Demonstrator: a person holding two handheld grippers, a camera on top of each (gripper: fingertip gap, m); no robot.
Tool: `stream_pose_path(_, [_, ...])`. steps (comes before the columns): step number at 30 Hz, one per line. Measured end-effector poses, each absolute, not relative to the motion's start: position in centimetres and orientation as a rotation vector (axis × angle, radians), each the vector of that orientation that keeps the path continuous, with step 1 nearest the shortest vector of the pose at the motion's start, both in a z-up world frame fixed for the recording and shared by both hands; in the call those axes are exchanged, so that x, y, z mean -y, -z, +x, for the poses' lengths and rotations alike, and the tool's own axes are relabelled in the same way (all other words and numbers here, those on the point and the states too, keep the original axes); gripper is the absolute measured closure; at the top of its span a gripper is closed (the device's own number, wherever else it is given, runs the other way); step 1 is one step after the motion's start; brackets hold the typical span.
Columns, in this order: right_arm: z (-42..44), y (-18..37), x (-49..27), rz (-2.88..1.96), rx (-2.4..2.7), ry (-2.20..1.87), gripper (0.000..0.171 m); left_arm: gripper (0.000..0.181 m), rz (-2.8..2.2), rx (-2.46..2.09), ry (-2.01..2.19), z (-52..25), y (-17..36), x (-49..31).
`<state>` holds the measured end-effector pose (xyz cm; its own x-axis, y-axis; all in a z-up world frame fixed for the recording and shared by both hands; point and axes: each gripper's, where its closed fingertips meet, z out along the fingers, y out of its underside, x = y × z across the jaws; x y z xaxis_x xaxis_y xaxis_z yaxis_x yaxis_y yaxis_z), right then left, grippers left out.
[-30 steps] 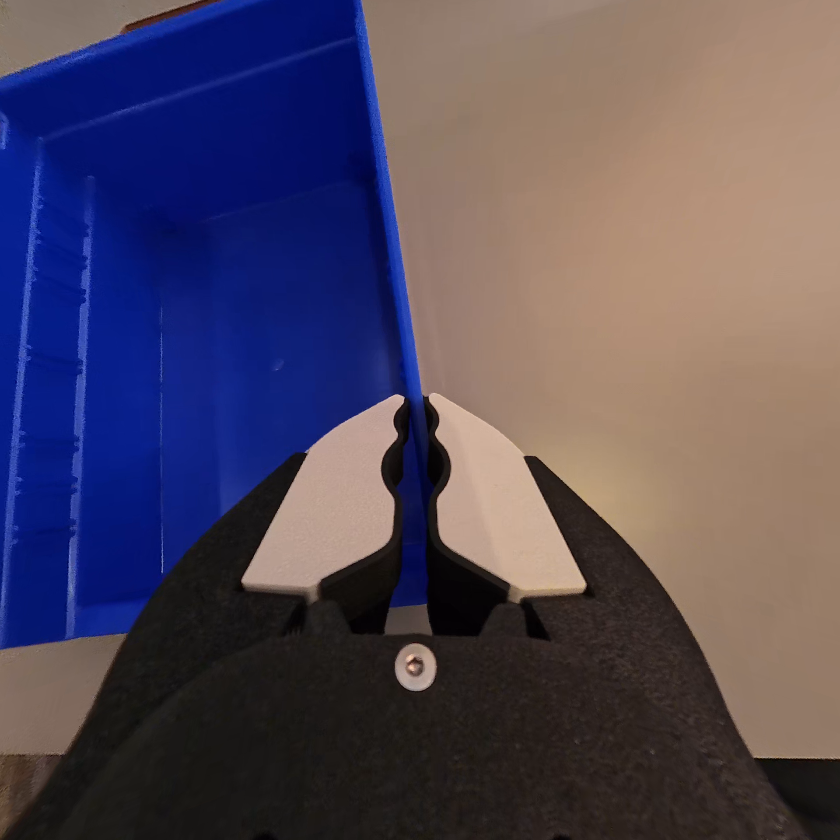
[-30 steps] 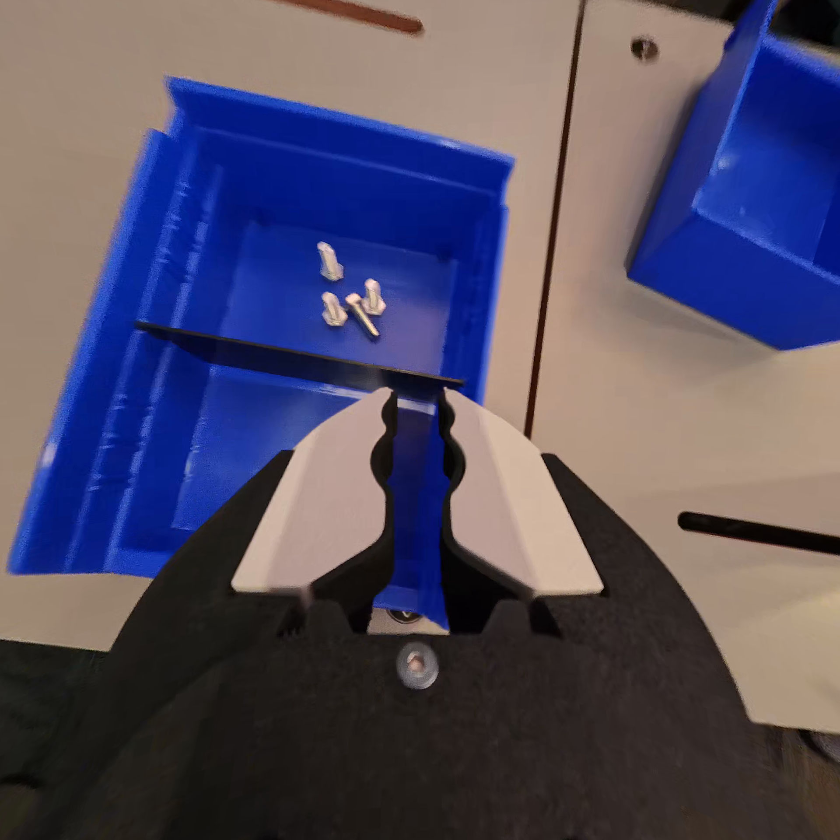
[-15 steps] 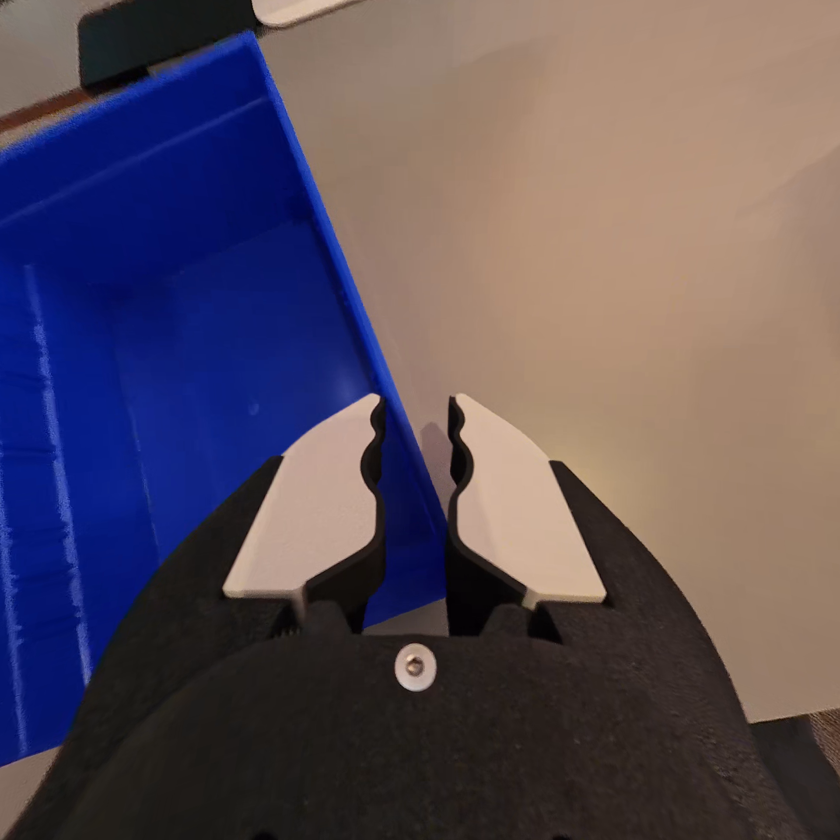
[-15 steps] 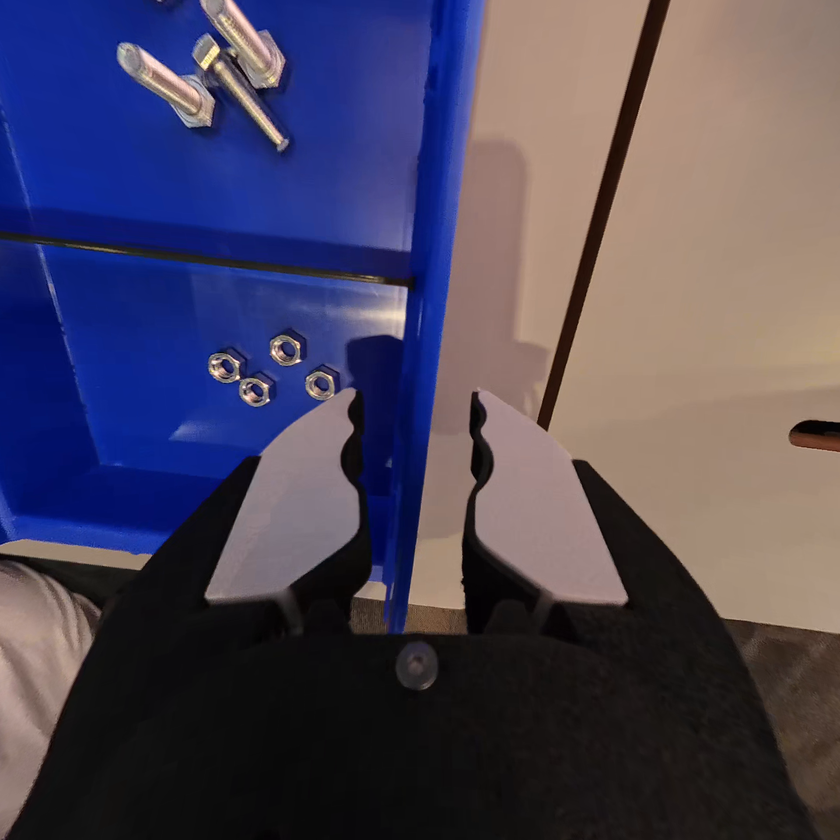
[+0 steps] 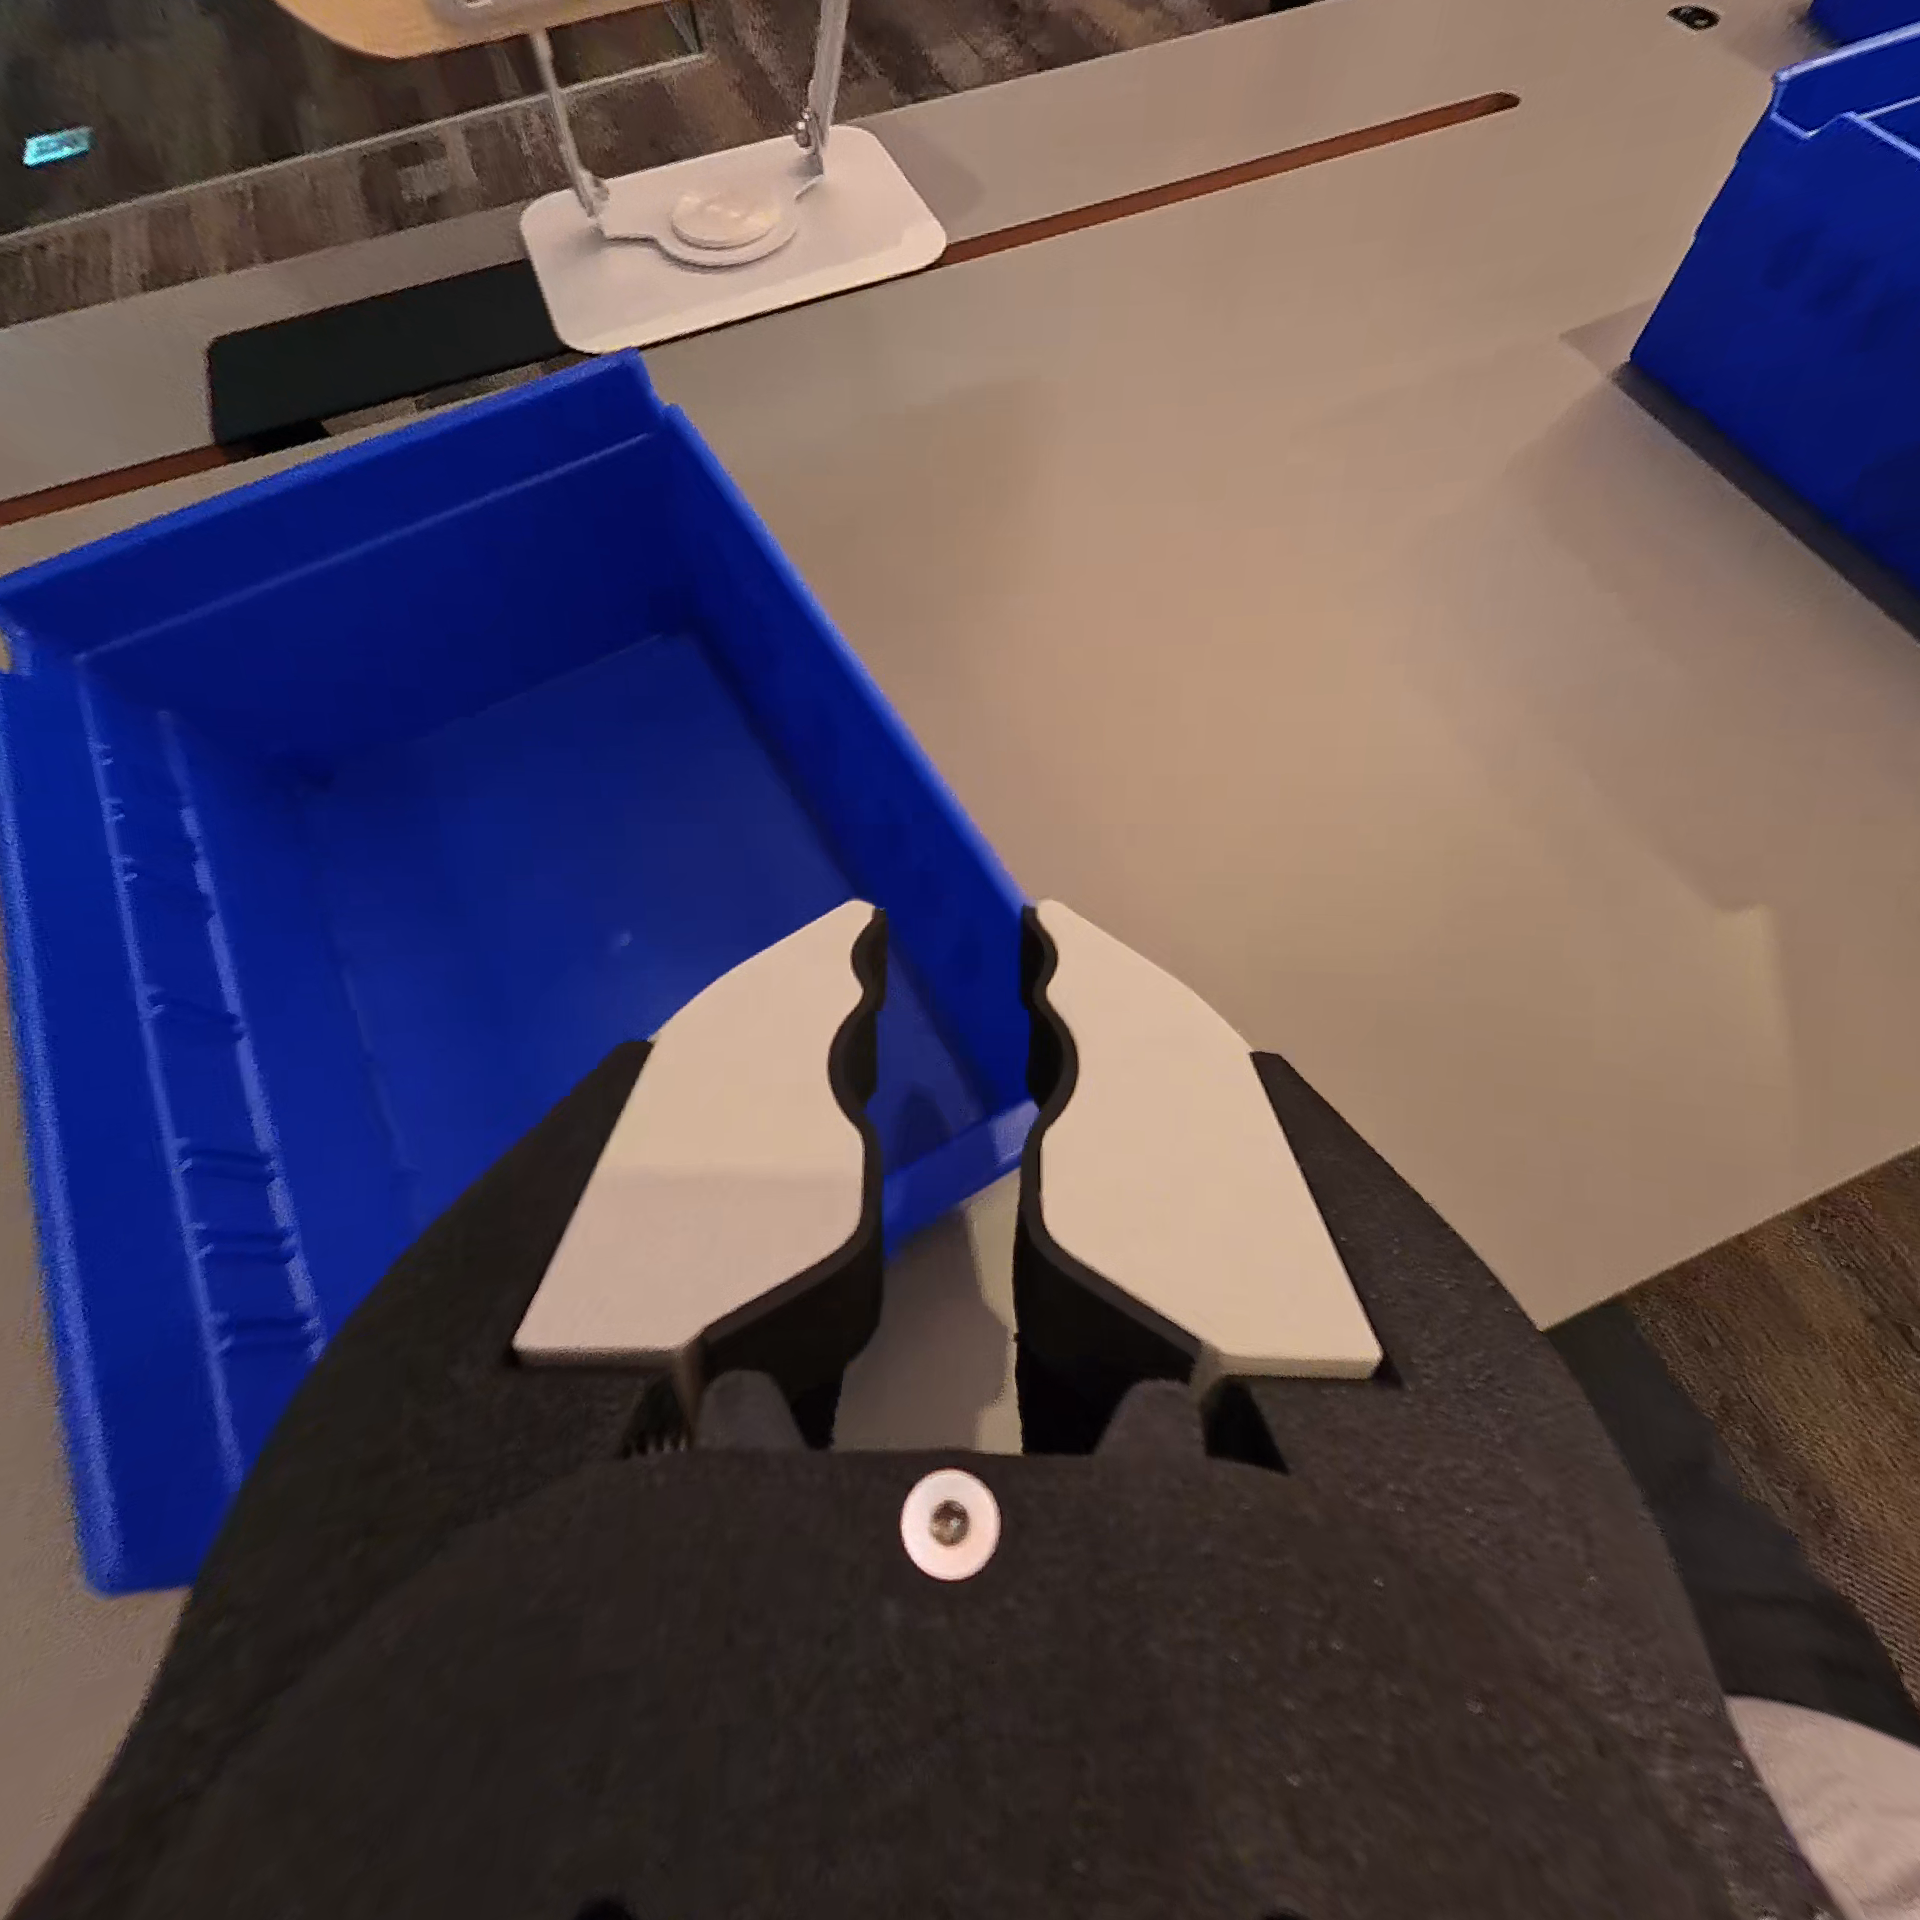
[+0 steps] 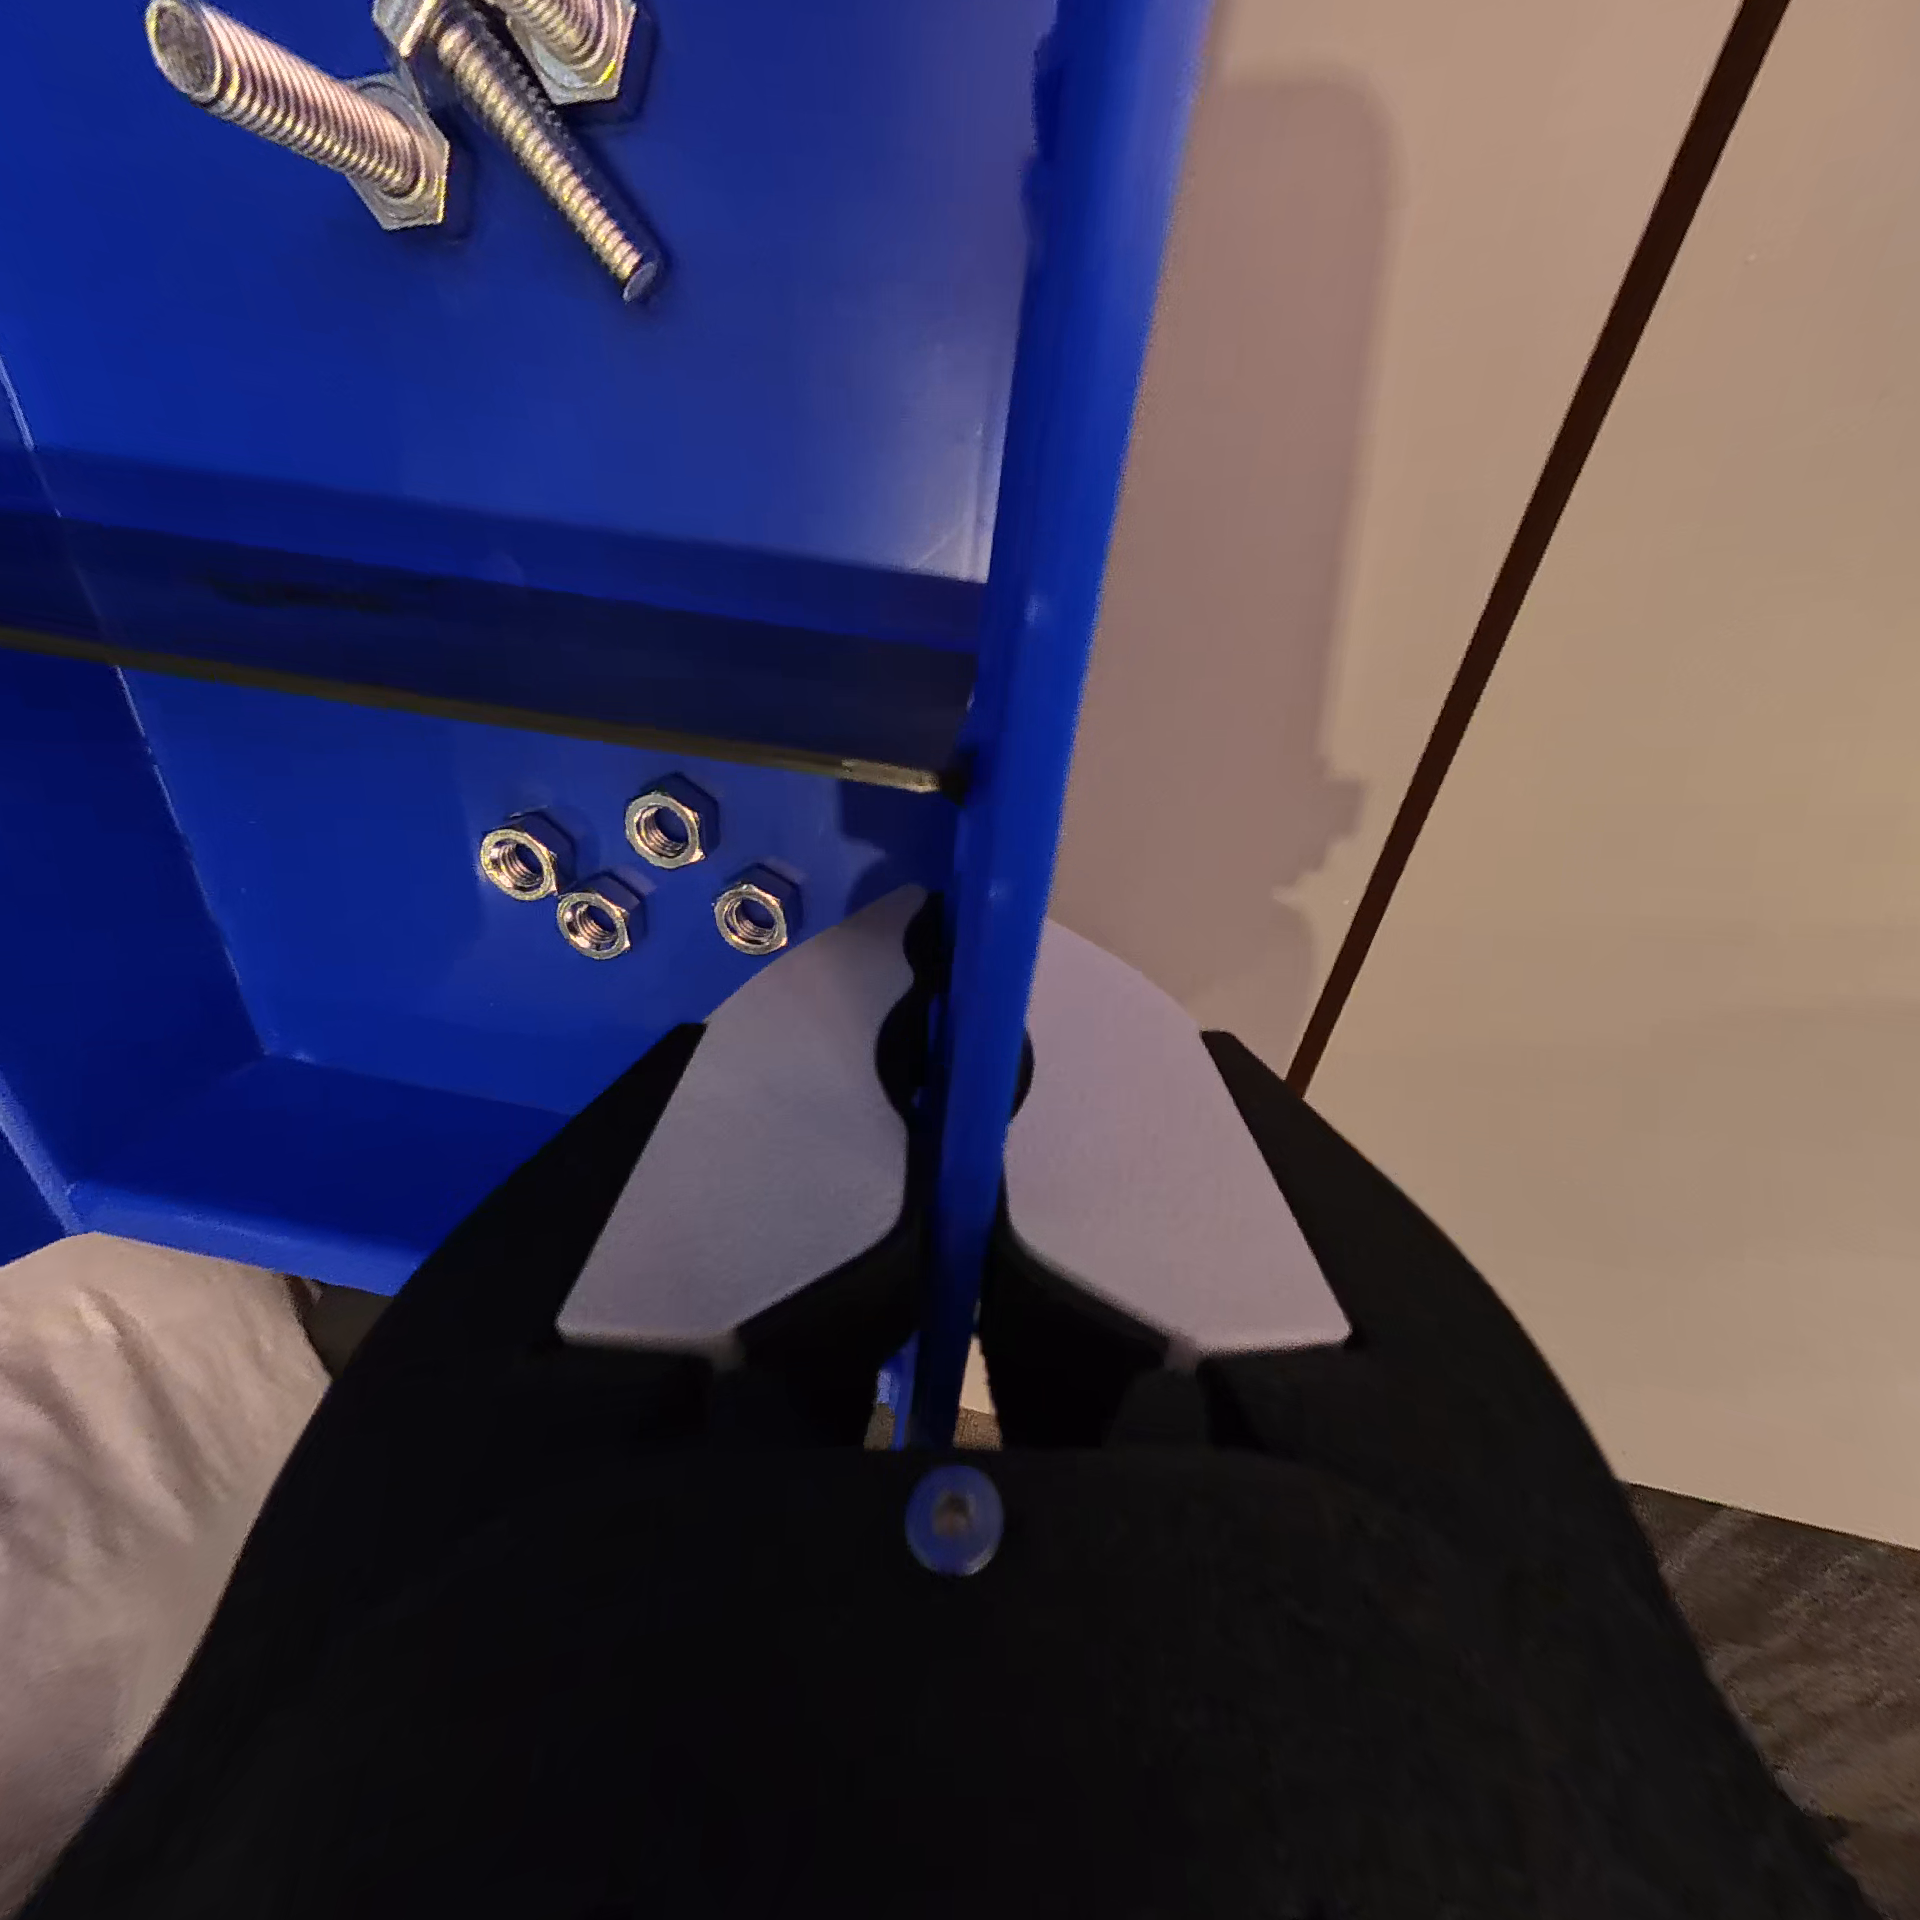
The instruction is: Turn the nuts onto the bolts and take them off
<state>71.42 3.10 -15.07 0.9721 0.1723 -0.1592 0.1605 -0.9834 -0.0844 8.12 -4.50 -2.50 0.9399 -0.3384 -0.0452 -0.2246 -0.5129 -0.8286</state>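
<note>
Silver nuts (image 6: 639,878), threaded bolts (image 6: 405,135), blue bin (image 6: 1049,520)

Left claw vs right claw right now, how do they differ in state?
1. The left claw is open; the right claw is shut.
2. The left claw holds nothing, hanging over a corner of an empty blue bin; the right claw clamps the side wall of the divided blue bin holding the nuts and bolts.

Shared: both have the same pale fingers on black bodies, and neither touches a nut or bolt.
</note>
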Motion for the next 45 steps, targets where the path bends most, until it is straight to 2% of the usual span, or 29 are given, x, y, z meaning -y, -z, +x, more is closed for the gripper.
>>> stream_pose_path(11, [70.0, 13.0, -3.0, -3.048, 0.084, -0.136, 0.168, 0.158, -2.029, -0.291, 0.136, 0.5, 0.1, 7.7])
stream_pose_path(21, [60.4, 5.2, -3.8, -2.990, 0.072, -0.249, 0.168, 0.158, -2.000, -0.210, 0.185, -5.4, 0.5, 9.8])
stream_pose_path(26, [50.5, -0.3, -4.9, -2.936, 0.085, -0.316, 0.168, 0.158, -1.964, -0.123, 0.177, -10.1, -0.2, 11.3])
stream_pose_path(32, [34.0, -4.5, -6.2, -2.865, 0.196, -0.471, 0.168, 0.158, -1.923, -0.035, 0.181, -15.8, -0.5, 14.4])
stream_pose_path(45, [-3.7, -4.1, -4.5, -2.820, 0.555, -0.646, 0.168, 0.160, -1.861, 0.166, 0.168, -27.3, 0.9, 20.9])
